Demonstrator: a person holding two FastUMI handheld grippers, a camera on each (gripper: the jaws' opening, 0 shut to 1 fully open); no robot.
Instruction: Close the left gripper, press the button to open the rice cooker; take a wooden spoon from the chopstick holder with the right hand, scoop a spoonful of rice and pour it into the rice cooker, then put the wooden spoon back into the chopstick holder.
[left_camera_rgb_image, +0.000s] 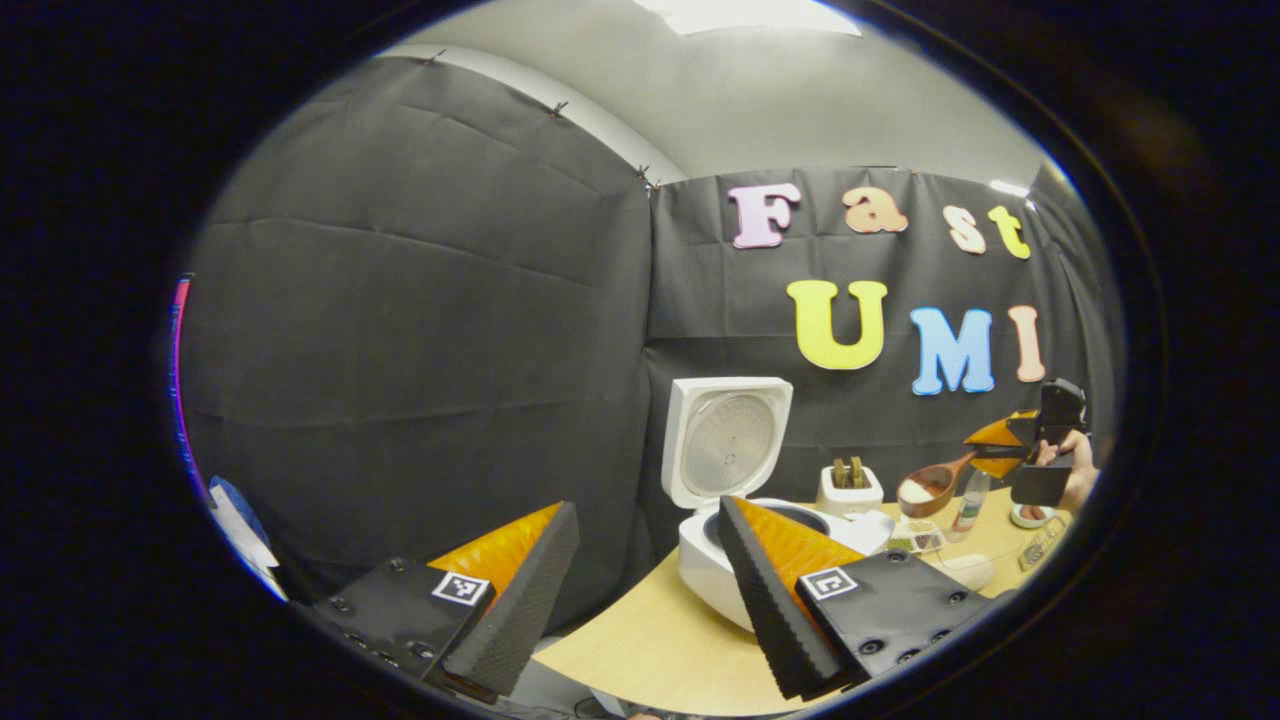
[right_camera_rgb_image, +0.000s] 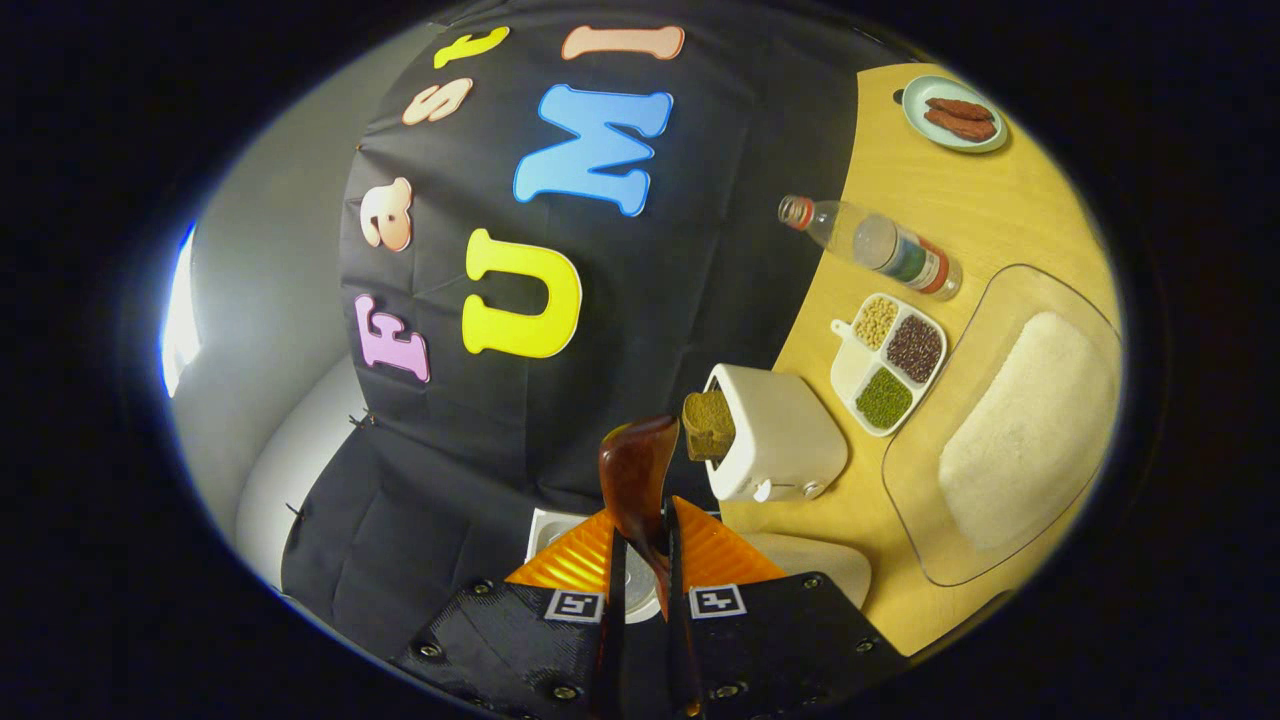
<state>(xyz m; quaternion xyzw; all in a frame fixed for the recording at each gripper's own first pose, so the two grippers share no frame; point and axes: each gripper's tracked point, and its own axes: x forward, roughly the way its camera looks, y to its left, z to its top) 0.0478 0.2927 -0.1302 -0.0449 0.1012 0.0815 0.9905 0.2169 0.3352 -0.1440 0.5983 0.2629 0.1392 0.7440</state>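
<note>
The left gripper (left_camera_rgb_image: 640, 590) hangs open at the near edge of the counter (left_camera_rgb_image: 650, 640), its two fingers well apart and holding nothing. Beyond it stands the rice cooker (left_camera_rgb_image: 715, 560) with its lid (left_camera_rgb_image: 727, 440) raised upright; one finger hides part of the pot opening. To the right, the right gripper (left_camera_rgb_image: 990, 450) is closed on the handle of the wooden spoon (left_camera_rgb_image: 930, 487), and the bowl carries white rice, held above the counter between the chopstick holder (left_camera_rgb_image: 850, 490) and a bottle (left_camera_rgb_image: 968, 505). In the right gripper view the spoon (right_camera_rgb_image: 635, 480) shows only its dark back, so the rice is hidden there. The tray of rice (right_camera_rgb_image: 1020, 430) lies on the right, its far edge cut off.
</note>
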